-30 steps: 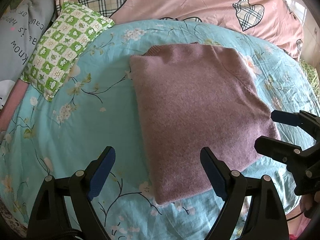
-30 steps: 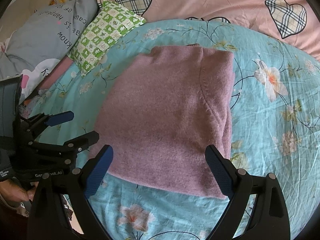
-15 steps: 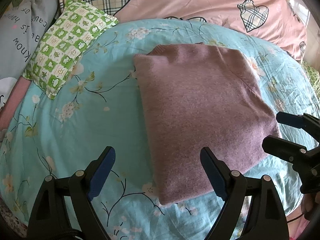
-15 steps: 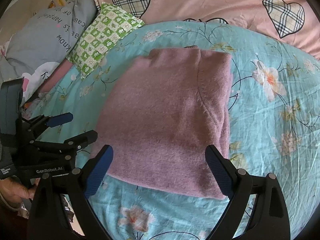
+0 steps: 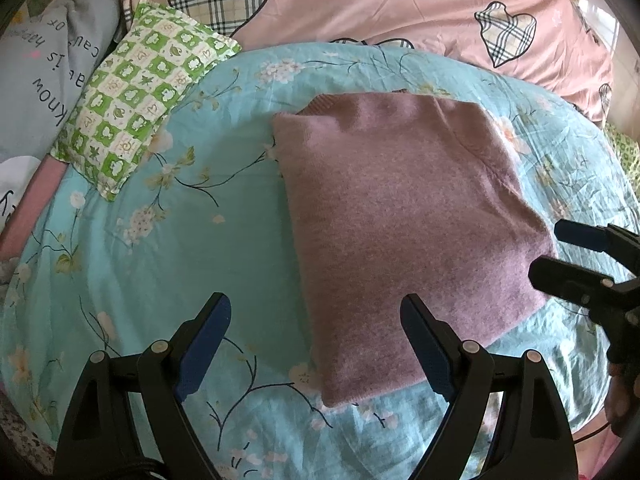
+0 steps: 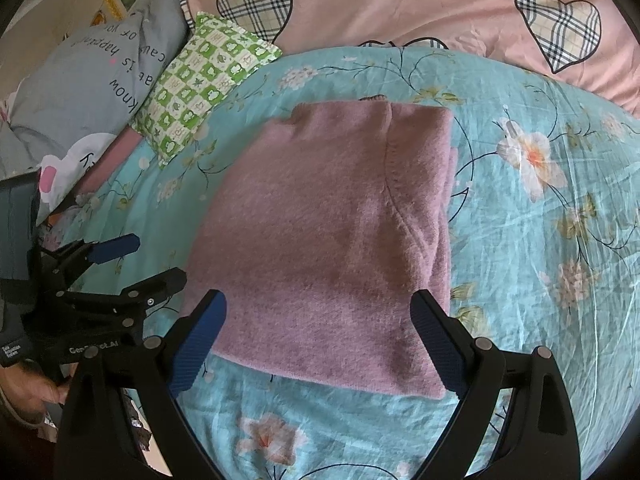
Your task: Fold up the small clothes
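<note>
both grippers have backed off; folded sweater (image 5: 404, 216) lies ahead.

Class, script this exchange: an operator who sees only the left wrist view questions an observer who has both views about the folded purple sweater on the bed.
Operator: Is the sweater's right edge tidy?
Observer: The right wrist view shows the purple sweater with stacked layers along that edge, roughly aligned.
Operator: What is behind my left gripper?
Observer: A hand grips the body of the left gripper, low at the left of that view.
</note>
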{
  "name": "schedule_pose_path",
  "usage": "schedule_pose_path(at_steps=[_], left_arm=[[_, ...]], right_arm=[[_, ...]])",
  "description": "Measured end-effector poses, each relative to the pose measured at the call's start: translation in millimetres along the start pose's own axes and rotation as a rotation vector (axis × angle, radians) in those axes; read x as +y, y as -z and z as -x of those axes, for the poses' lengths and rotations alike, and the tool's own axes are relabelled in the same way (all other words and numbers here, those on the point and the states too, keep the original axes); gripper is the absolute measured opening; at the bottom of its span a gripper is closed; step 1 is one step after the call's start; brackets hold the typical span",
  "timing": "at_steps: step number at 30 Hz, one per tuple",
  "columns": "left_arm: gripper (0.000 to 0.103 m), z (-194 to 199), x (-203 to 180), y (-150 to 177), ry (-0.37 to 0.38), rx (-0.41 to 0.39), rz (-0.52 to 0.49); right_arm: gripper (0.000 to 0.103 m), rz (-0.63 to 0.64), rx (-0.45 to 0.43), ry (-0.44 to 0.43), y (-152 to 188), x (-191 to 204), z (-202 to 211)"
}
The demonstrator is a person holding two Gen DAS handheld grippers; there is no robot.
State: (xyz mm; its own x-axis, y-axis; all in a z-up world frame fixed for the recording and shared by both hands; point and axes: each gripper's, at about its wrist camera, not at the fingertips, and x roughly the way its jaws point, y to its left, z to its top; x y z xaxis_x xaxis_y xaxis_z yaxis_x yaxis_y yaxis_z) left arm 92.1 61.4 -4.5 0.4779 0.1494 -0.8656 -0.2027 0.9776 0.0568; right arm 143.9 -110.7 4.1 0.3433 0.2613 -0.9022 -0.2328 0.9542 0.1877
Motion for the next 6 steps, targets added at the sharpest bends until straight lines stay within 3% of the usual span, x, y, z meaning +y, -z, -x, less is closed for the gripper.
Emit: schedule_pose_path(at_steps=[6], left_arm=[[0.087,-0.8,2.5,-1.9,0.008,0.007,0.005]], right_arm=[[0.093,-0.007,-0.009,-0.003,-1.9,-3.0,1.9]])
